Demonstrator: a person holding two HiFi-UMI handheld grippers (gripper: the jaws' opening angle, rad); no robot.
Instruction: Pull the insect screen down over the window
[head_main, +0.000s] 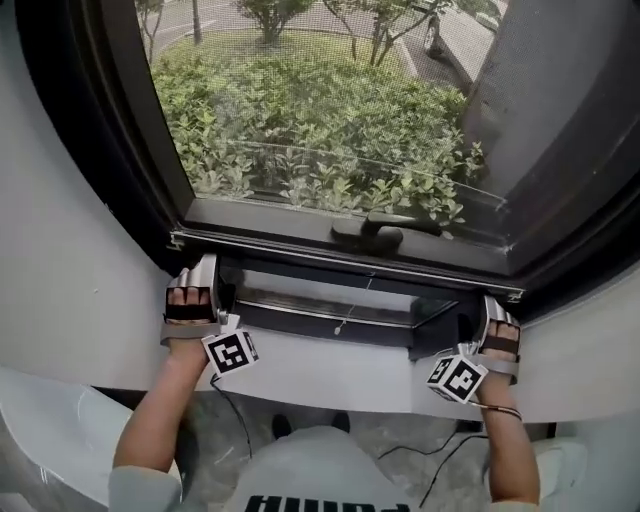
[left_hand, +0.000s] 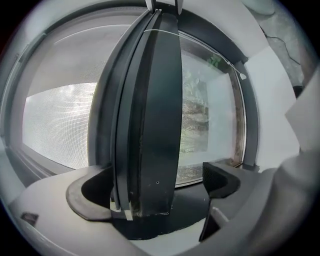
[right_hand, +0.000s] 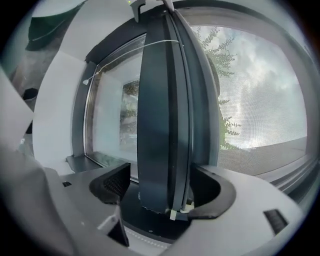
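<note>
The insect screen's mesh (head_main: 320, 120) covers the window pane, with shrubs showing through it. Its dark bottom bar (head_main: 300, 248), with a handle (head_main: 372, 233) at the middle, lies low, just above the lower frame (head_main: 330, 312). My left gripper (head_main: 205, 272) straddles the bar's left end and my right gripper (head_main: 493, 305) its right end. In the left gripper view the bar (left_hand: 150, 125) stands between the open left gripper's (left_hand: 155, 187) pads, with a gap at the right pad (left_hand: 220, 180). In the right gripper view the bar (right_hand: 165, 125) sits between the right gripper's (right_hand: 162, 187) pads, with a slim gap at the left pad (right_hand: 112, 185).
A thin white pull cord (head_main: 346, 322) hangs across the lower frame. A white sill ledge (head_main: 330, 385) runs under both hands, with white walls on either side. Black cables (head_main: 440, 450) lie on the floor below. A white curved object (head_main: 50, 430) stands at the lower left.
</note>
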